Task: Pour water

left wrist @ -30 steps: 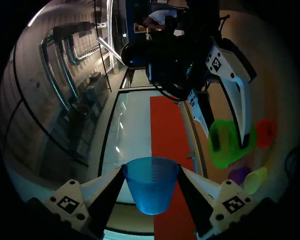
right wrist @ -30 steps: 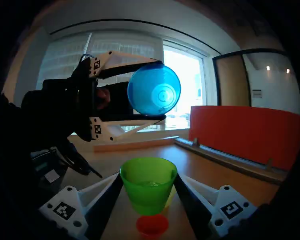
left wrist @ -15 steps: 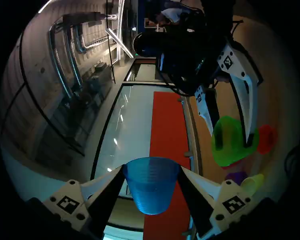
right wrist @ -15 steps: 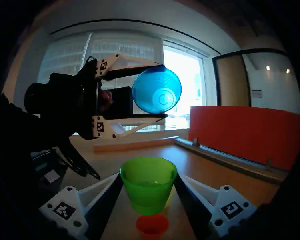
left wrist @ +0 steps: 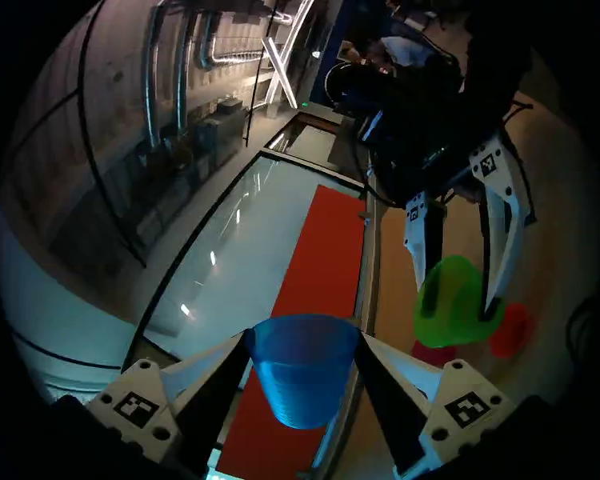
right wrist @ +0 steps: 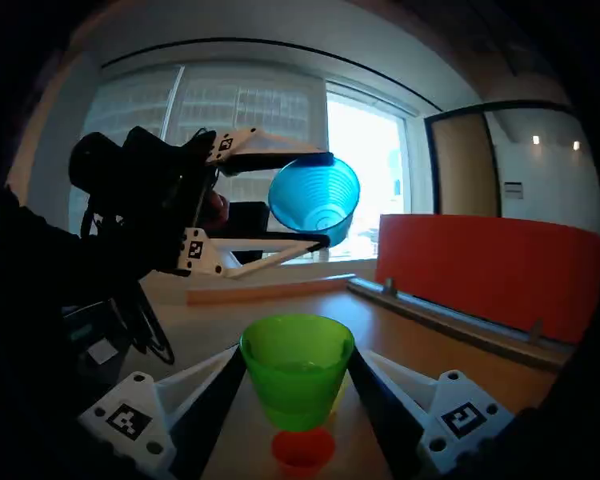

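The left gripper (right wrist: 310, 197) is clamped on the blue cup (right wrist: 314, 198), one finger on each side of it. It holds that cup up in the air, above the green cup (right wrist: 297, 368) and a bit to its left in the right gripper view. The blue cup lies tipped over on its side, so you can look right into its mouth. I cannot tell if any water is left in it.

The right gripper (right wrist: 297, 354) squeezes the green cup from both sides and holds it upright. There seems to be a little water low down in the green cup. A small red cup (right wrist: 302, 452) sits just below the green cup, and the wooden table (right wrist: 428, 344) lies under them all.

I think these cups are thin plastic. They should be light, even with some water in them. The sides look smooth, so a cup could slip. A hard squeeze might bend one. The cups get narrower toward the bottom, so I would hold the sides near the middle, just under the rim.
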{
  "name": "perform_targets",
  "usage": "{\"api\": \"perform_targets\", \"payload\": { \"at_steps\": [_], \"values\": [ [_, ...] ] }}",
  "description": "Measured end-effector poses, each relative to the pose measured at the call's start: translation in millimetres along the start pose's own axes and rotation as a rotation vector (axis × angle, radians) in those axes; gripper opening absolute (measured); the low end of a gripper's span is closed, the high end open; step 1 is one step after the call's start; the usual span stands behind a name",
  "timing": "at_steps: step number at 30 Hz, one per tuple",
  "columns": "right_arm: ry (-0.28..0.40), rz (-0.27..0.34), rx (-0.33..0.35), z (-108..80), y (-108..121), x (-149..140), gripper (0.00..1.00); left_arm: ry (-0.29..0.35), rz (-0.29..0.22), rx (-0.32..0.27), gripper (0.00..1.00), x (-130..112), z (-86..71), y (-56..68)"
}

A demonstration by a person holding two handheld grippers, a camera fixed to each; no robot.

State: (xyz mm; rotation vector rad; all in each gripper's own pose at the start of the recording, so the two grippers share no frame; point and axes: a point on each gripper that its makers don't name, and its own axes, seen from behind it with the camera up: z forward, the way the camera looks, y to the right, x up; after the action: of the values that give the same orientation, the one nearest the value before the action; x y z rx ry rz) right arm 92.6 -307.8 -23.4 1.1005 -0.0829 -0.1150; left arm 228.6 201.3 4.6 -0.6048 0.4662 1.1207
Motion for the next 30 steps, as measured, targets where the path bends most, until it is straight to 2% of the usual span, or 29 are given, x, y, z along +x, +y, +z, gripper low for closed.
{"api": "perform_targets", "payload": {
  "at_steps": [9,15,24,30],
  "values": [
    [0.007,0.001,-0.009,-3.4,3,2,0.9,-0.01,-0.197,0.027,0.88,-15,-3.1,-8.9],
    [0.011,-0.002,-0.016,-6.8,4,4,0.9,-0.011,-0.339,0.019,0.88,-21,-7.0,-6.3],
    [0.023,-0.001,-0.03,-13.0,8,9,0.9,-0.014,-0.586,0.004,0.88,-33,-4.5,-3.8],
    [0.029,-0.004,-0.036,-15.7,9,13,0.9,0.001,-0.72,-0.008,0.88,-31,-7.2,-3.8]
  ]
}}
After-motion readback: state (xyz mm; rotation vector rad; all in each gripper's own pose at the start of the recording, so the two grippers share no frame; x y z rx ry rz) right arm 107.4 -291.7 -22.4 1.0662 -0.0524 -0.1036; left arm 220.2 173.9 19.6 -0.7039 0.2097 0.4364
